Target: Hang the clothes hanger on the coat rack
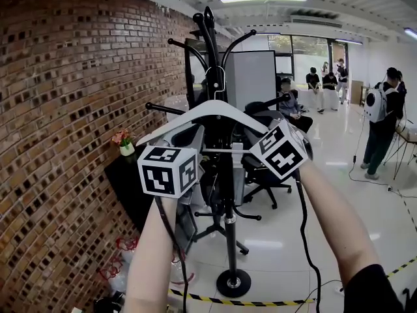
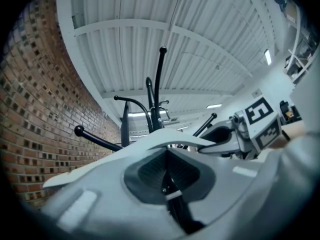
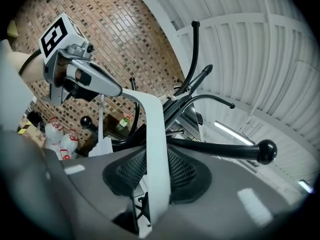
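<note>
A white clothes hanger (image 1: 215, 109) is held level in front of the black coat rack (image 1: 228, 194), its metal hook (image 1: 215, 78) up against the rack's upper stem. Whether the hook rests on a peg I cannot tell. My left gripper (image 1: 194, 135) is shut on the hanger's left arm (image 2: 165, 136). My right gripper (image 1: 259, 122) is shut on the right arm, and the white bar (image 3: 155, 134) runs up between its pads. A knobbed peg (image 3: 220, 148) crosses just behind the right jaws. More pegs (image 2: 159, 79) rise beyond the left jaws.
A brick wall (image 1: 58, 109) runs along the left, with a flower pot (image 1: 124, 143) on a dark table beside it. Office chairs (image 1: 264, 168) stand behind the rack. People (image 1: 381, 119) are at the back right. Striped tape (image 1: 260, 302) and cables lie on the floor.
</note>
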### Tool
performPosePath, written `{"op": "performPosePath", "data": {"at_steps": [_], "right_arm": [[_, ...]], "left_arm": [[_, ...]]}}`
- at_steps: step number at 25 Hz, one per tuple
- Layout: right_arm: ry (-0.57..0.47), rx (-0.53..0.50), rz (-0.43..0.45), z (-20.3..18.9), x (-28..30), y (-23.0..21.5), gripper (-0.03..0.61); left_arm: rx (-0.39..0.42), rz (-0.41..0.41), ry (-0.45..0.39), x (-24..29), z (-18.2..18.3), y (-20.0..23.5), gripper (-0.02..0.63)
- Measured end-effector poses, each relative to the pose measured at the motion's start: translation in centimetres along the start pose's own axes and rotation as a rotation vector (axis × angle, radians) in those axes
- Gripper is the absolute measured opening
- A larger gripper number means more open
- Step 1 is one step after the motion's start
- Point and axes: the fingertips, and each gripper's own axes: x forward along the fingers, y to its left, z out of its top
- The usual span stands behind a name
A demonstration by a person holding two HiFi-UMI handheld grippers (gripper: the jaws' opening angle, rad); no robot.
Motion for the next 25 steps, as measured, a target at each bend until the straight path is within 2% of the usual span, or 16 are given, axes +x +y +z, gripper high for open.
{"op": "performPosePath", "data": {"at_steps": [3,7,12,16,20,25], "right_arm": [[-0.013,-0.002,-0.021,0.1,0.2,0.3,0.121],[-0.036,-0.054,-0.089,0.1,0.3,0.2,0.120],[-0.100,-0.024,-0.105,0.2,0.5,0.4,0.127],[-0.139,-0.007,-0.122,0.2,0.4,0.2,0.154],[-0.162,-0.058,-0.175,0.3,-0.2,-0.1,0.175],[-0.202,-0.054,-0.221,0.7,-1.2,-0.7,0.211]], "left_arm": [[-0.001,0.005,0.004,0.0,-0.4,0.2,0.005],[0.006,0.012,-0.006,-0.2,-0.2,0.3,0.005],[0.016,0.015,-0.008,-0.2,-0.3,0.5,0.005],[0.013,0.013,-0.002,0.0,-0.7,0.5,0.005],[0.009,0.008,0.006,0.2,-1.1,0.3,0.005],[0.008,0.012,0.005,0.2,-1.1,0.3,0.005]]}}
